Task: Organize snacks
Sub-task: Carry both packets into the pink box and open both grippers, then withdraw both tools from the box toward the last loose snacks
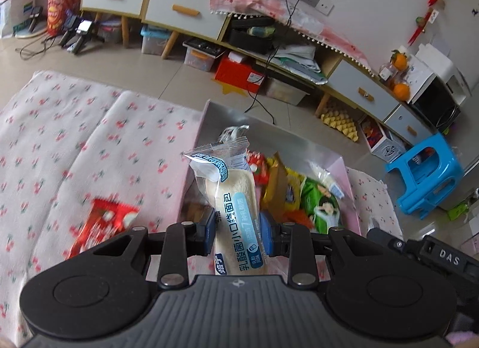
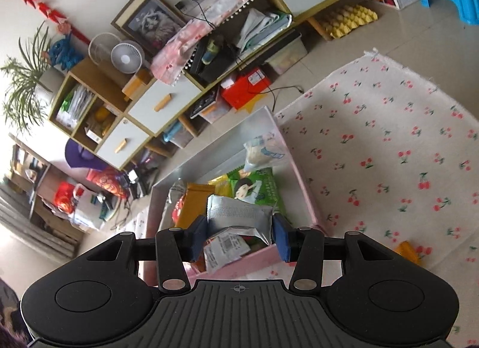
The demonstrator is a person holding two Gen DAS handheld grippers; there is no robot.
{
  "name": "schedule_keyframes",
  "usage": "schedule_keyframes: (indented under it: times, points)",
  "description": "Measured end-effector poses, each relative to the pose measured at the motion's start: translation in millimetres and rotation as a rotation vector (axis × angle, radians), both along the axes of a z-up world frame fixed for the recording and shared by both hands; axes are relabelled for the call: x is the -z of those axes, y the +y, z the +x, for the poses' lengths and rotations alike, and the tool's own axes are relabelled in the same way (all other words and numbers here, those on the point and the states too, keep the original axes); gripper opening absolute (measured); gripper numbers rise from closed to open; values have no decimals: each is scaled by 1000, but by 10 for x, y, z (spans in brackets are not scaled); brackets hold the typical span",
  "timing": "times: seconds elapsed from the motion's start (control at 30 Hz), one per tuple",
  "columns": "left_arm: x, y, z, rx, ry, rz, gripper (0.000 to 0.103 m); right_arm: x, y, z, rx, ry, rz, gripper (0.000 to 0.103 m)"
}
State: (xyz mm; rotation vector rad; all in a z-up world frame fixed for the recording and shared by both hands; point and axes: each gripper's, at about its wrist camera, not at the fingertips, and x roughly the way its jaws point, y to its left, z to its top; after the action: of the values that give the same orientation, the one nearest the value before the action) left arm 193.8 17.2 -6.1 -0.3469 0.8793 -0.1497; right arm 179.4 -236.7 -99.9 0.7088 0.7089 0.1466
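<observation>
Over the one pink box [image 1: 200, 126]: left gripper [image 1: 238, 235] clamps one bread pack [image 1: 236, 207]; right gripper [image 2: 239, 237] grips one silver packet [image 2: 239, 213]. One red packet [image 1: 101, 225] lies beside the box.

bread packet [image 1: 236, 213] reads "乳酸菌小口袋面包" and "7"; black device [image 1: 443, 253] reads "das".

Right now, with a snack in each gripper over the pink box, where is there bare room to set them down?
The pink box is crowded: green packet, gold pouch and other wrappers cover most of its floor. Its far end by the silver wall looks barer. The cherry-print cloth is free on either side, apart from a red packet.
</observation>
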Motion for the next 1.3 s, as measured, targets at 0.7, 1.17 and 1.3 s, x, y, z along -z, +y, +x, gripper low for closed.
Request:
schedule_keyframes:
  times: [0.7,1.17,1.3]
  points:
    - [50,-165,229,34,-85,97,58,106,278,197,-5,-6,94,76]
    - [-133,-77,26,57,-90,112,82,-65,172,72,-29,4,23,83]
    - [-177,6,-80,63,-102,174,88,-147,208,-15,-80,6,-55,83]
